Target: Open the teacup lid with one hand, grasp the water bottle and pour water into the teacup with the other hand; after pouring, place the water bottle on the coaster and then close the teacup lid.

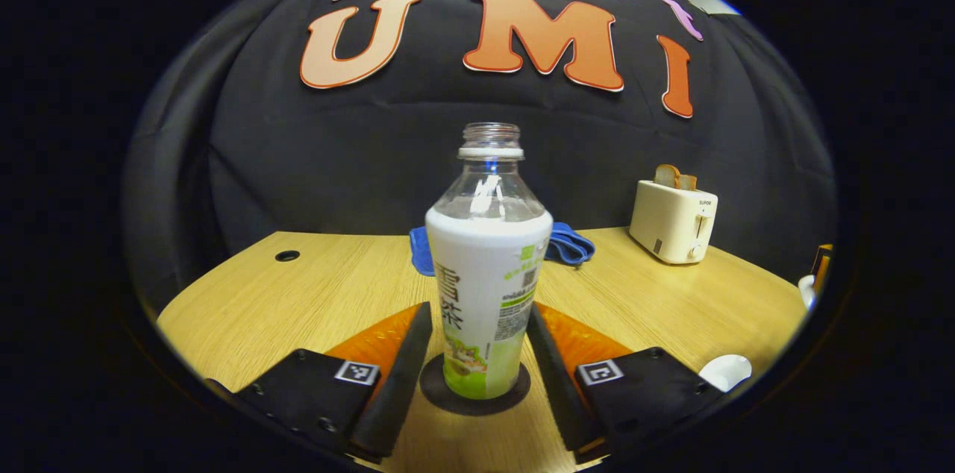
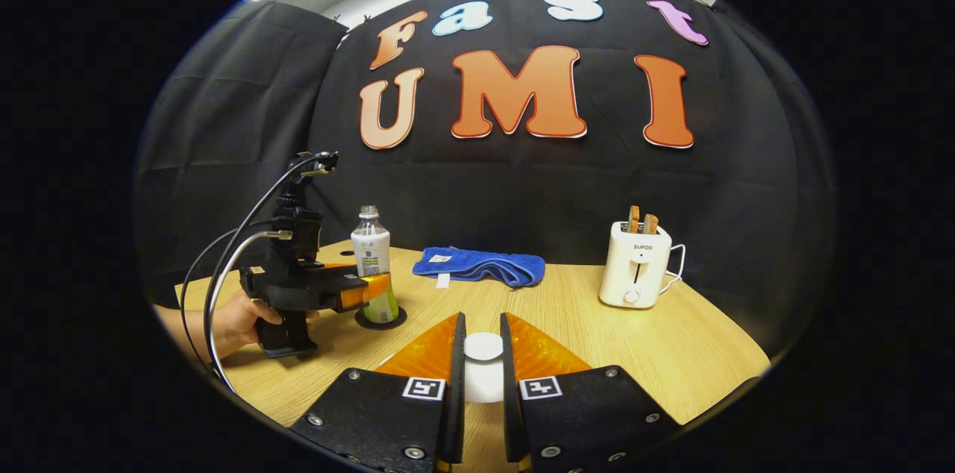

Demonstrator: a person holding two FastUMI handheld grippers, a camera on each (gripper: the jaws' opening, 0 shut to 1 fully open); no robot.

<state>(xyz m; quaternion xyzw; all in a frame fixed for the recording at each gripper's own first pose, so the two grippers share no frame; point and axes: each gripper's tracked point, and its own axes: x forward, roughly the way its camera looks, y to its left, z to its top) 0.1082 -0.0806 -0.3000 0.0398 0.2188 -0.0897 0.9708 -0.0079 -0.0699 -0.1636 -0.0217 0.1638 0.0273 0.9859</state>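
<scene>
Here, wooden table [image 2: 597,339], black cloth wall [image 2: 224,130], blue towel [image 2: 481,265], toaster [image 2: 636,264].

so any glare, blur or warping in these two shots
Left gripper view: sharp, with a bright glare streak on the water bottle at its clear shoulder, and the table edge bowed by the fisheye. Right gripper view: evenly lit, the toaster crisp, and the white lid between the fingers nearly blown out.

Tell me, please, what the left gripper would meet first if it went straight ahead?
The bottle, standing on the coaster between the left gripper's open fingers; behind it lies the blue cloth.
</scene>
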